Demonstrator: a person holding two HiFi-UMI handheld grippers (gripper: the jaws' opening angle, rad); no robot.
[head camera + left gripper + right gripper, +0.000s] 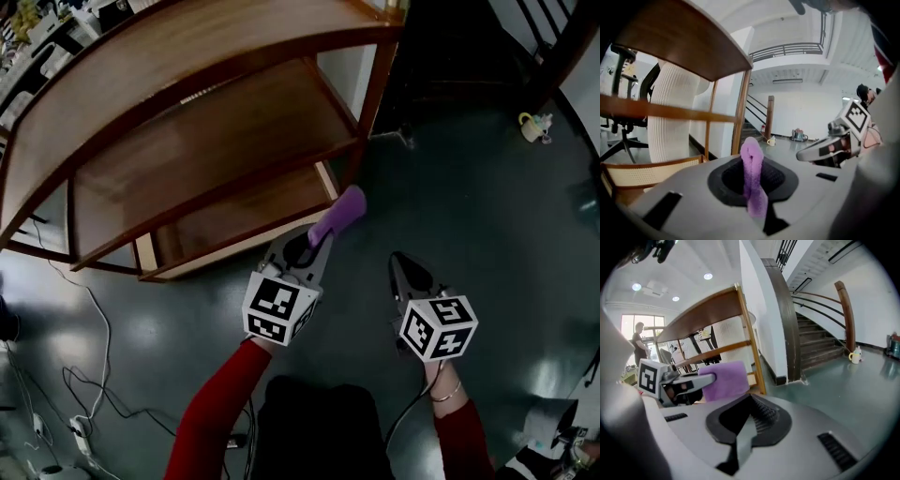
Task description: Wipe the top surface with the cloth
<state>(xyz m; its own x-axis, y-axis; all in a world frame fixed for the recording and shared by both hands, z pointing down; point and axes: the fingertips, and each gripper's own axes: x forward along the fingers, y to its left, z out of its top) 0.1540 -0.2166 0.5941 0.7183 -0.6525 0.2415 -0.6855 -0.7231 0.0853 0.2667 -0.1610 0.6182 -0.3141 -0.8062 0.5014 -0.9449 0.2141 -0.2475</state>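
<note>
A purple cloth (339, 215) sticks out of my left gripper (313, 246), which is shut on it; in the left gripper view the cloth (753, 173) stands folded between the jaws. The wooden shelf unit (187, 141) rises at the upper left, its curved top surface (141, 66) bare and well above the cloth. My right gripper (401, 267) hangs beside the left one over the floor, shut with nothing in it. From the right gripper view the cloth (725, 379) and the left gripper (696, 380) show at the left, in front of the shelf (712, 310).
The floor (450, 187) is dark green. Cables and a power strip (75, 427) lie at the lower left. A small cup (532, 126) stands on the floor at the upper right. A staircase (820, 343) rises behind. A person (638, 341) stands far off.
</note>
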